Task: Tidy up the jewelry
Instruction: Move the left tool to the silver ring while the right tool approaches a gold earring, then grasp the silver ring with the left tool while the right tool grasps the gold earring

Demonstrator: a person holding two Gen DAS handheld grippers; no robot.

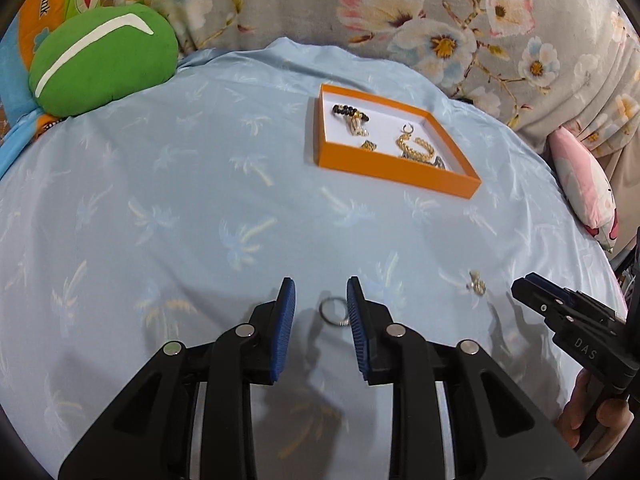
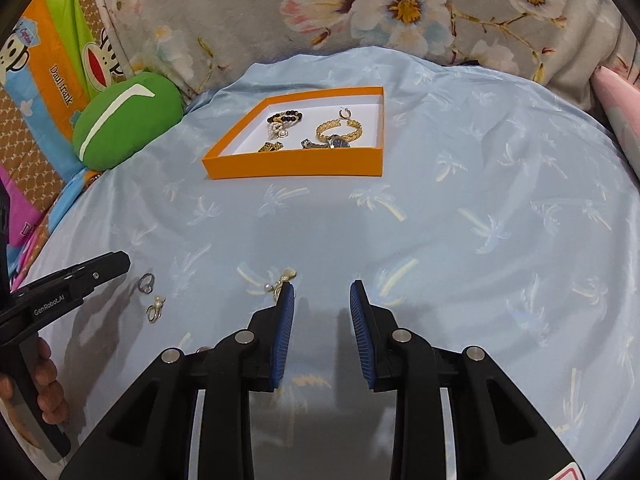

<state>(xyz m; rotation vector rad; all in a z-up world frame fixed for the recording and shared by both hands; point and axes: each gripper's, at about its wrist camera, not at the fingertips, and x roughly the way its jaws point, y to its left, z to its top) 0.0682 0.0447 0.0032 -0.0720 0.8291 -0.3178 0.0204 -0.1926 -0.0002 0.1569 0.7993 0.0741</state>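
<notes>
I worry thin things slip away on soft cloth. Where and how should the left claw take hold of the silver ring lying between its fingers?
The silver ring lies flat on the blue sheet, close to the inner finger of the open left claw. Probably best to come straight down from above and pinch across the band's outer edges, pads on opposite sides, pressing slightly into the cloth, since no part stands up to grab.

Watch [image 1: 434,160] half hidden behind orange box [image 1: 394,170] wall

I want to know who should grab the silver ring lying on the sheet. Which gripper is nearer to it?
Left. The left gripper has its open fingers on either side of the silver ring. The right gripper is off to the ring's right, open over bare sheet.
</notes>
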